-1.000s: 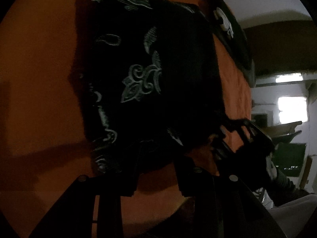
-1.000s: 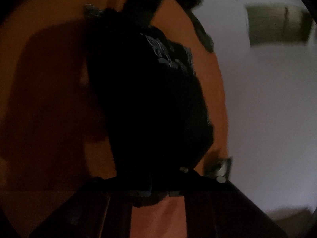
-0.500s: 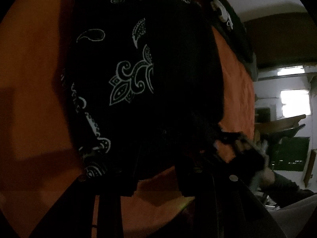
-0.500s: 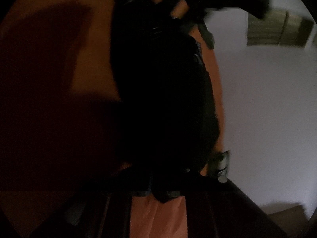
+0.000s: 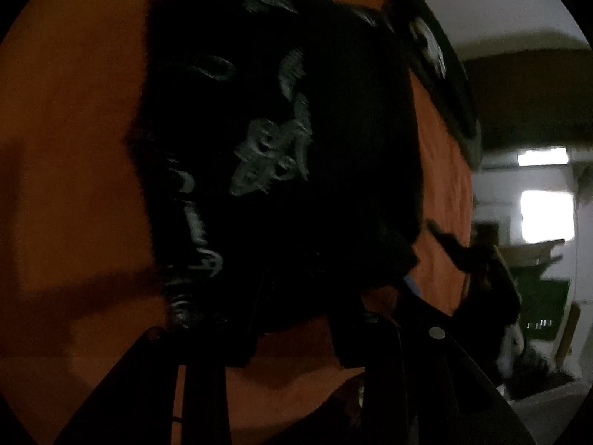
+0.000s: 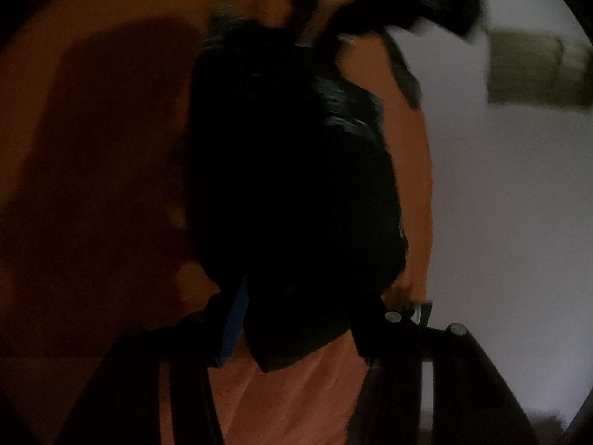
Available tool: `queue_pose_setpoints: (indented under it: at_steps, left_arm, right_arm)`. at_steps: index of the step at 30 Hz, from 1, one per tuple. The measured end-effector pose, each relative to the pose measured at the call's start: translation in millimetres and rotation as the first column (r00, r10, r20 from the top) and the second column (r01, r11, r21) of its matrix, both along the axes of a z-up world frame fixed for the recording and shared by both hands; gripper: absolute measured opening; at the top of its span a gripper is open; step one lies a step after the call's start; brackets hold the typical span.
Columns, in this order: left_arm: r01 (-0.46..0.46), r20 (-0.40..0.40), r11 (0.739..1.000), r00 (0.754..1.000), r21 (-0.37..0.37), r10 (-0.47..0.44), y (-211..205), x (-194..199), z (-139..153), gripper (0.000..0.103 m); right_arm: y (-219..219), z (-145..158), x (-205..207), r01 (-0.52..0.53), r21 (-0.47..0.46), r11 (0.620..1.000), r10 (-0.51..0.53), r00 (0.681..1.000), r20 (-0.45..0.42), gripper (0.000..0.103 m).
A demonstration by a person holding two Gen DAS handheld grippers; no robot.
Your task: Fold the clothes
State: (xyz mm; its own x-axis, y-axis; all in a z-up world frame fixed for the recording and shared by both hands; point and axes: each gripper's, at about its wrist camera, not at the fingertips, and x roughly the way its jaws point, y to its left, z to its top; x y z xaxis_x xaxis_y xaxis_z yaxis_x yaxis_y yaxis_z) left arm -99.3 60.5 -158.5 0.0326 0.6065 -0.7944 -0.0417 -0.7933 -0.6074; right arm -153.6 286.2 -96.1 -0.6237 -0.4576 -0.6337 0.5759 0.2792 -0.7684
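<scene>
garment (image 5: 281, 155) edges lie inside orange surface (image 5: 74, 148).

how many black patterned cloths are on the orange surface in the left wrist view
2. A folded black paisley cloth lies mid-frame just ahead of the gripper fingers; a second black cloth with a white motif lies along the far right edge. The dim picture may hide more.

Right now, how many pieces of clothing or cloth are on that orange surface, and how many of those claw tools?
Black cloth with pale paisley print: 1
Dark piece at the far edge: 1
Claw tools: 2, the left gripper and right gripper
Total: 4
</scene>
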Motion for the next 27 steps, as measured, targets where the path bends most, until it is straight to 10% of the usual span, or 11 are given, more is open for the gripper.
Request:
queue_pose_setpoints:
  at_steps: [4, 9, 10, 12, 15, 19, 22, 27]
  left_arm:
    - [-0.113, 0.017, 0.994, 0.993, 0.008, 0.113, -35.6, -4.7, -0.6, 0.033]
    - [-0.186, 0.055, 0.983, 0.981, 0.009, 0.185, -63.1, -5.0, -6.1, 0.033]
    - [-0.188, 0.061, 0.982, 0.98, 0.013, 0.187, -63.4, -3.7, -6.8, 0.033]
    - [-0.181, 0.065, 0.983, 0.982, 0.015, 0.18, -59.9, -0.8, -8.1, 0.033]
    - [-0.173, 0.068, 0.985, 0.983, 0.023, 0.172, -58.1, 4.3, -7.3, 0.033]
    - [-0.175, 0.068, 0.984, 0.983, 0.029, 0.173, -61.7, 4.5, -5.9, 0.033]
    - [-0.156, 0.06, 0.987, 0.986, 0.022, 0.155, -60.3, -2.7, -5.4, 0.033]
    - [-0.116, 0.059, 0.992, 0.992, 0.039, 0.114, -49.9, -22.9, -4.8, 0.033]
  right_arm:
    - [-13.8, 41.3, 11.4, 0.136, -0.139, 0.981, -0.103, 0.97, 0.222, 0.069]
    - [-13.2, 17.1, 59.0, 0.055, -0.117, 0.992, -0.043, 0.994, 0.098, 0.078]
    - [-22.5, 1.5, 62.7, 0.039, -0.079, 0.996, -0.033, 0.997, 0.076, 0.07]
    - [-35.9, -6.3, 62.5, 0.042, -0.086, 0.995, -0.038, 0.998, 0.051, 0.001]
    - [-28.9, 71.3, 21.6, 0.274, -0.358, 0.893, -0.195, 0.951, 0.241, 0.002]
    - [37.6, 141.5, -63.6, 0.666, -0.494, 0.559, -0.441, 0.743, 0.503, 0.003]
    - [94.2, 168.2, -124.0, 0.844, -0.465, 0.268, -0.541, 0.531, 0.652, 0.004]
    - [153.8, 104.9, -175.8, 0.994, -0.064, 0.093, -0.52, 0.103, 0.848, 0.004]
